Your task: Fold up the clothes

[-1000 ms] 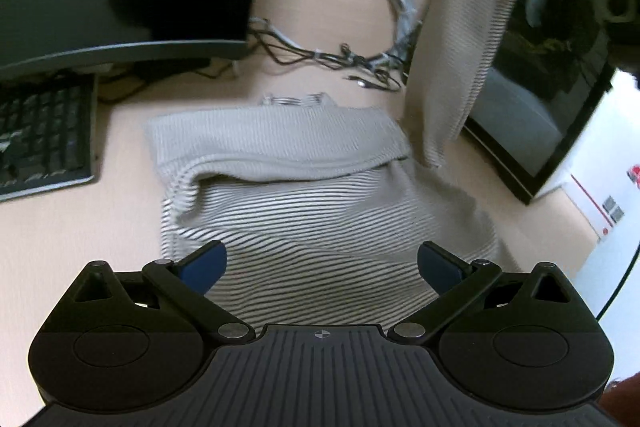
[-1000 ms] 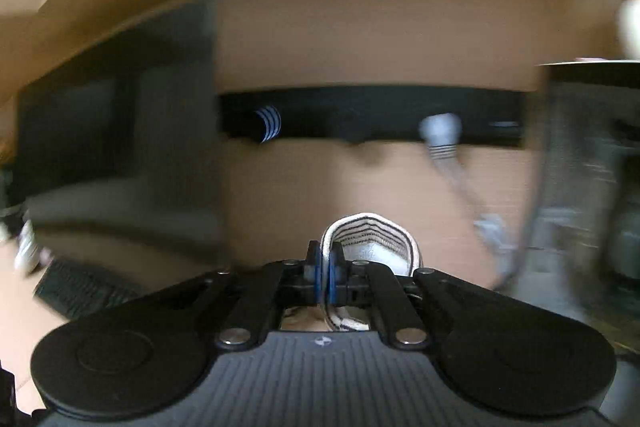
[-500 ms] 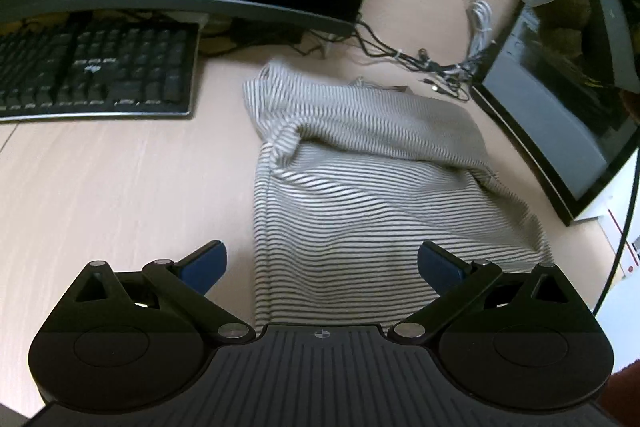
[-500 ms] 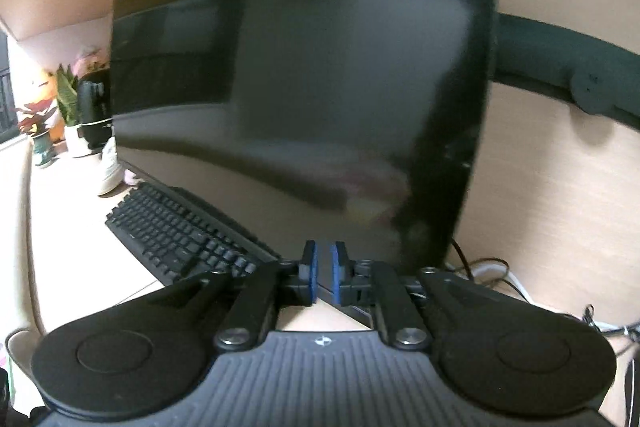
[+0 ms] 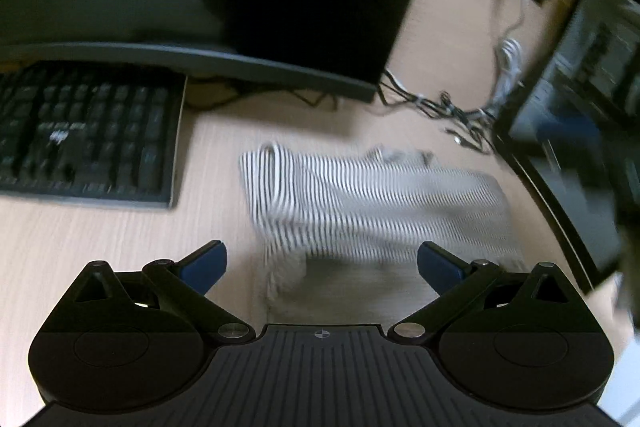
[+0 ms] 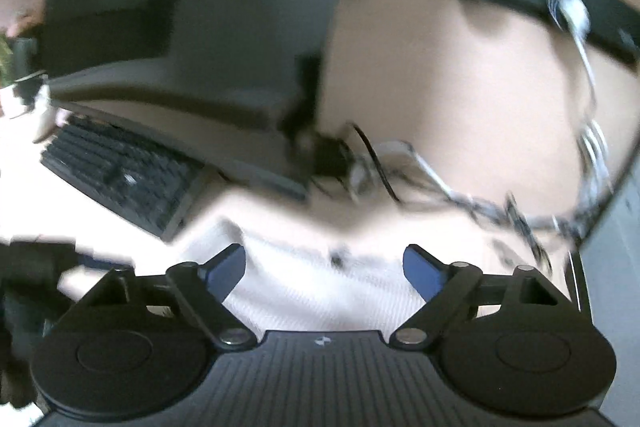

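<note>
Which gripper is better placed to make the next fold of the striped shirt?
Probably left. The left gripper is open over the striped shirt, whose near edge shows clearly. The right gripper is only opening; its view is blurred.

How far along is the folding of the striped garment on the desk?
Done: the striped garment lies on the desk with one part already folded over. In hand: nothing. The left gripper stands open and empty, and the right gripper is opening above the cloth, with nothing pinched. Left: the remaining folds, since the bundle looks uneven, though blur hides detail.
</note>
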`<state>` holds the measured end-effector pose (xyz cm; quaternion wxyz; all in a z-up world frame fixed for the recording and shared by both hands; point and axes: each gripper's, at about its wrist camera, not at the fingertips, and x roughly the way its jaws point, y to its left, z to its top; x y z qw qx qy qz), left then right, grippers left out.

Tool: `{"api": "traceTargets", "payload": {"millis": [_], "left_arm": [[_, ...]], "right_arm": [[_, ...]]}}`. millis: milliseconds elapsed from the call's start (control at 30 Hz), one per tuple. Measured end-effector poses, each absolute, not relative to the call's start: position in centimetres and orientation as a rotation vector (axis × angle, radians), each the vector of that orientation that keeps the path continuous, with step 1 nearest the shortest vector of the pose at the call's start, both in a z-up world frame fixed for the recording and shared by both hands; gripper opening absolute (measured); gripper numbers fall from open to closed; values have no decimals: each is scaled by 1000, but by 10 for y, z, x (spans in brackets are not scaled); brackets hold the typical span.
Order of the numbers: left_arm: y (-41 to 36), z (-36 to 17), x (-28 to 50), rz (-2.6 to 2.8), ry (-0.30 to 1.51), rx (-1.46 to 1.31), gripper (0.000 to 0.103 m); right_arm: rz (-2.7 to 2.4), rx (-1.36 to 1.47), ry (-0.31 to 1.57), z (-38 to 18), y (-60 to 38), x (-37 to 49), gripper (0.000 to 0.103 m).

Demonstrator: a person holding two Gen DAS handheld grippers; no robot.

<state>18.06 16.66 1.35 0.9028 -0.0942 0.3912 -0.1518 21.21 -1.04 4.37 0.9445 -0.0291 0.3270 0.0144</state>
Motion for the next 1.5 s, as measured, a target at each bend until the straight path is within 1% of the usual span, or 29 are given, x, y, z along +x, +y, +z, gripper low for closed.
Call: {"api": "traceTargets", "payload": {"millis": [100,200,233,267,300,333,400,467,500,533,567,633,700,767,867,967,1000,1033,1067,1133,1233,1300,1367,1500], "left_arm": [[155,6,208,-298,849,-191,103],[145,-3,225,-279,891,-162,98],[141,-6,229,-273,904,-148,89],[138,-10,233,-267,917,-133,83],[136,-12,235,-261,920,-119,83],[134,-13,236,-254,920,-104,79],[132,-13,236,-239,905,-76,68],[132,-10,235,-221,879,-47,37],[133,-5,233,-219,848,-37,31],[134,1,232,-218,815,-28,21],[135,8,229,-224,775,-19,17],[135,22,224,-238,694,-3,14],[137,31,222,-244,643,6,14],[140,31,224,-230,638,16,15],[150,15,232,-164,692,34,16],[162,8,232,-128,737,-15,18],[164,10,230,-133,737,-41,22],[164,15,226,-153,724,-62,34],[162,20,223,-177,709,-81,43],[159,30,216,-232,680,-117,52],[145,35,212,-340,685,-164,57],[134,30,211,-396,710,-161,59],[125,17,214,-414,752,-129,61],[129,-16,230,-388,867,-153,61]], "right_arm": [[-23,-20,683,34,-25,198,99],[-56,17,677,28,-33,188,100],[-60,29,675,26,-36,184,100],[-64,42,674,24,-39,180,101],[-67,53,674,24,-45,178,101],[-69,65,675,23,-50,175,101],[-73,76,676,23,-56,174,101],[-77,87,678,23,-61,174,102],[-79,93,678,23,-64,173,102],[-77,93,680,22,-65,174,103],[-75,94,681,21,-66,174,103],[-73,94,686,20,-67,175,103],[-70,96,693,17,-67,176,103],[-65,108,701,13,-69,176,103],[-57,125,713,6,-71,176,103],[-62,181,766,-12,-78,175,103],[-70,203,785,-19,-81,174,103],[-77,218,796,-25,-84,173,103],[-83,234,808,-30,-87,172,103],[-90,267,830,-41,-90,169,103],[-91,318,861,-57,-92,165,103],[-105,320,858,-64,-90,163,103],[-125,316,845,-69,-89,161,103],[-151,341,814,-74,-90,158,103]]}}
